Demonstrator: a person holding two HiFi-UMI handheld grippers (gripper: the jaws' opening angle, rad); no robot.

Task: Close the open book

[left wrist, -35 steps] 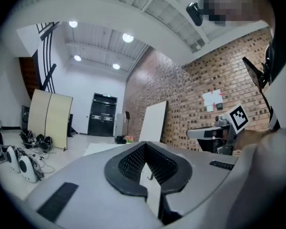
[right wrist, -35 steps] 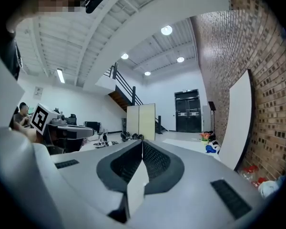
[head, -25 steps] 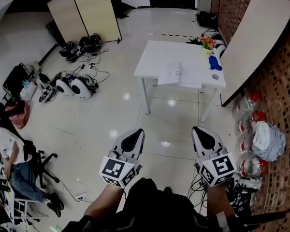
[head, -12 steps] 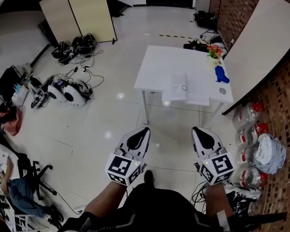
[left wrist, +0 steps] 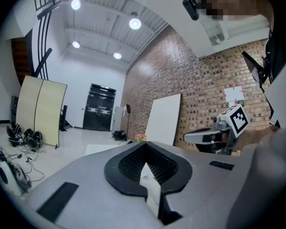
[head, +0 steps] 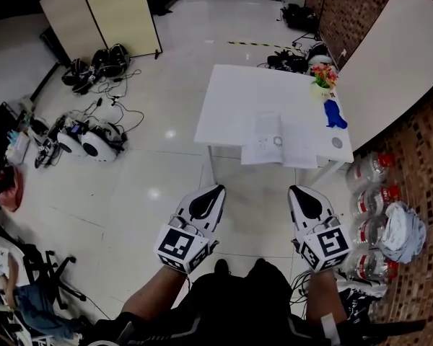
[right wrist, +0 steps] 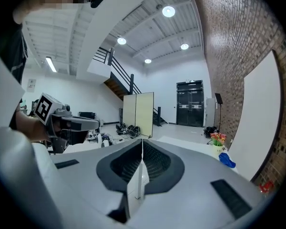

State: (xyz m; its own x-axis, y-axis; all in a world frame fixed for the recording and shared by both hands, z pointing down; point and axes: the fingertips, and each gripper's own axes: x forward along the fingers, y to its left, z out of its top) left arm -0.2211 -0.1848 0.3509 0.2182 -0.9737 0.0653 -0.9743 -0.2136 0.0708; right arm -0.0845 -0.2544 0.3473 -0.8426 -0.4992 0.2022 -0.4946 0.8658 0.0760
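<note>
The open book point(head: 280, 141) lies flat, pages up, at the near edge of a white table point(head: 238, 99) well ahead of me. Both grippers are held out over the floor, short of the table and apart from the book. My left gripper point(head: 211, 197) is shut with nothing in it, and its jaws meet along one seam in the left gripper view point(left wrist: 144, 168). My right gripper point(head: 301, 195) is likewise shut and empty point(right wrist: 141, 149). The book itself does not show in either gripper view; only the table's far part point(right wrist: 190, 144) does.
On the table's right side stand a flower pot point(head: 323, 76), a blue object point(head: 335, 114) and a small round disc point(head: 337, 142). A white board point(head: 390, 56) leans on the brick wall. Bottle packs point(head: 375, 193) line the right; cables and gear point(head: 86, 132) lie left.
The person has walked toward the table with both grippers held out. The table and book now sit lower and larger in the head view. Both jaws stayed shut.
</note>
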